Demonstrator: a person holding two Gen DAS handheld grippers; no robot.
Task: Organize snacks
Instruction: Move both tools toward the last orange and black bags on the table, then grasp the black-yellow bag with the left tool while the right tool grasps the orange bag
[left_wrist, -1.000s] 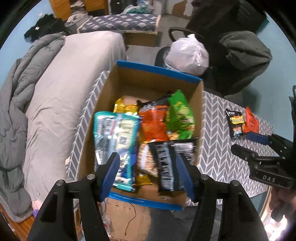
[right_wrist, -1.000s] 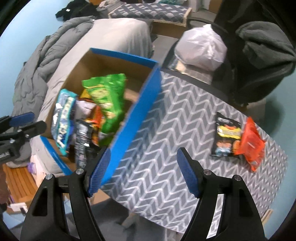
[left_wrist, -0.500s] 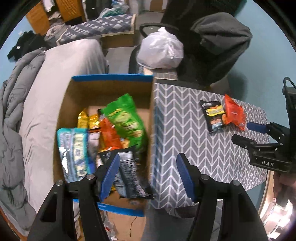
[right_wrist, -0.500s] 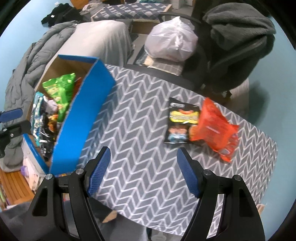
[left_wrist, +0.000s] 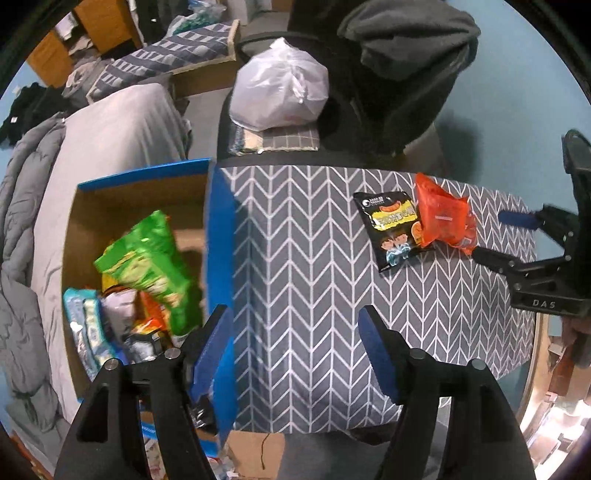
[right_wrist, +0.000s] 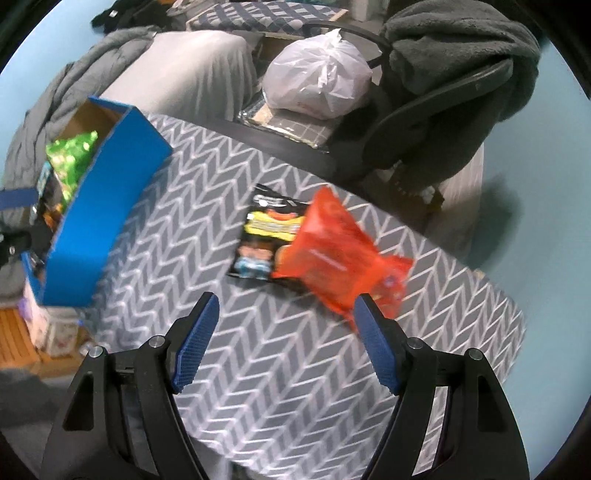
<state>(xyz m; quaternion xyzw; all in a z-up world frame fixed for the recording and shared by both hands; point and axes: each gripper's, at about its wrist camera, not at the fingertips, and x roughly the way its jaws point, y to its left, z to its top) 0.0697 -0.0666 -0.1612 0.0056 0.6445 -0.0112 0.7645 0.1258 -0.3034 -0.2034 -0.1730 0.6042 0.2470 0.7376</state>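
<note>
Your left gripper (left_wrist: 295, 341) had just been widening, nothing between its jaws; your right gripper (right_wrist: 284, 336) hung spread and empty. The orange packet (right_wrist: 332, 254) overlapped the black packet (right_wrist: 267, 230), both well right of the blue box (left_wrist: 218, 236). Best to take orange first, by its free edge.

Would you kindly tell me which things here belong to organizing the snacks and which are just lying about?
Part of the job:
- box holding snacks, green bag on top
- black packet on the table
- orange packet overlapping it
- both claws, left and right, open and empty

Just lying about:
- white plastic bag
- chair
- grey blanket
- bed
</note>
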